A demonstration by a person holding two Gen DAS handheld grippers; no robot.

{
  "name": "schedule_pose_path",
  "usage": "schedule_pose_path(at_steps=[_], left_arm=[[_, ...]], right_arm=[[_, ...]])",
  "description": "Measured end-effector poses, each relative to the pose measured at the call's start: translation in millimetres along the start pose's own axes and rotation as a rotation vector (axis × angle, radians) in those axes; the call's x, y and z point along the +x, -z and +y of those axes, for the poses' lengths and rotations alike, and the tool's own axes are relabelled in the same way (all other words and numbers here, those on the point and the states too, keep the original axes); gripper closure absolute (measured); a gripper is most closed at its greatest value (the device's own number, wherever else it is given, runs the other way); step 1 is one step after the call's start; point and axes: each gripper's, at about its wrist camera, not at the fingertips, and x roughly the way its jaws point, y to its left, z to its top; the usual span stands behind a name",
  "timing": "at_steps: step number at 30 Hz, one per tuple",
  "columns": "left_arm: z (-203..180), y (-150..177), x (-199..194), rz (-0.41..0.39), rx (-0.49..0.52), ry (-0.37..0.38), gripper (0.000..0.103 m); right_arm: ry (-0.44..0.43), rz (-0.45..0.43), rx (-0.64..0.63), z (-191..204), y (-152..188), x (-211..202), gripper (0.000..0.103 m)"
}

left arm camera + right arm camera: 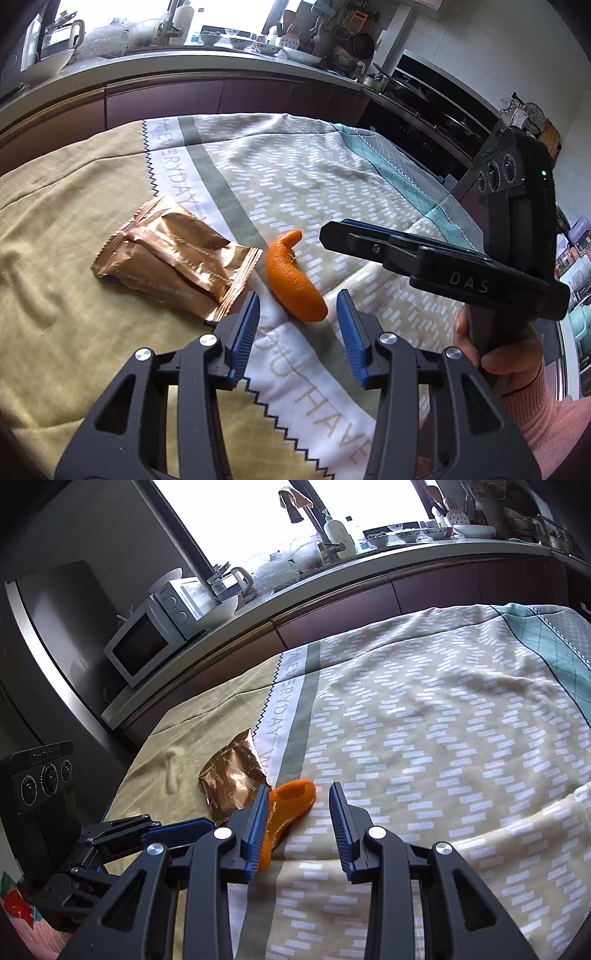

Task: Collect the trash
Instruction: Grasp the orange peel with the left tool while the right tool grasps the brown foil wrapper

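A patterned cloth (280,177) covers the worktop, printed with a white band of lettering that runs from the far edge toward the near edge. Two pieces of trash lie on it, toward the near left part of the cloth and well away from the far edge and the right edge: a crumpled copper foil wrapper (173,254) on the yellow panel, and an orange peel (293,282) just beside the wrapper's right end, lying across the lettered band.

The peel is a curved strip. In the left wrist view its long axis runs from far-left to near-right, with the thin hooked tip at the far end and the thick end nearest the left tongs (299,314). Those tongs are released, the jaws spread wide, and the peel's thick end sits just ahead of the gap, slightly left of its middle.

The right tongs (299,808) are also released and spread. In the right wrist view the orange peel (291,801) lies against the inner side of the left-hand jaw and partly behind it, so it is off centre in that gap; the foil wrapper (236,779) lies further left and beyond.

Both tongs are close to the peel. Judging from the two views, the left one is the better lined up, though its jaws would close roughly across the peel's thick end only.
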Motion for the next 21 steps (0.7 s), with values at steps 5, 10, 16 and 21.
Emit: schedule_pose_path(at_steps=[5,10,16,21], left_arm=[[3,-10,26,0.054,-0.039,-0.004,0.064],[9,-7,28,0.056,-0.061,-0.025,0.079],[18,5,-5,0.021,-0.082,-0.029,0.085],[35,28,-46,-0.021,-0.118,-0.046,0.085]], right_arm=[[-0.004,-0.001,0.008,-8,-2,0,0.071],[-0.03,0.006,0.004,-9,-6,5,0.071],[-0.093,0.026,0.008,-4,-13,17,0.071],[-0.14,0.076,-0.002,9,-14,37,0.071]])
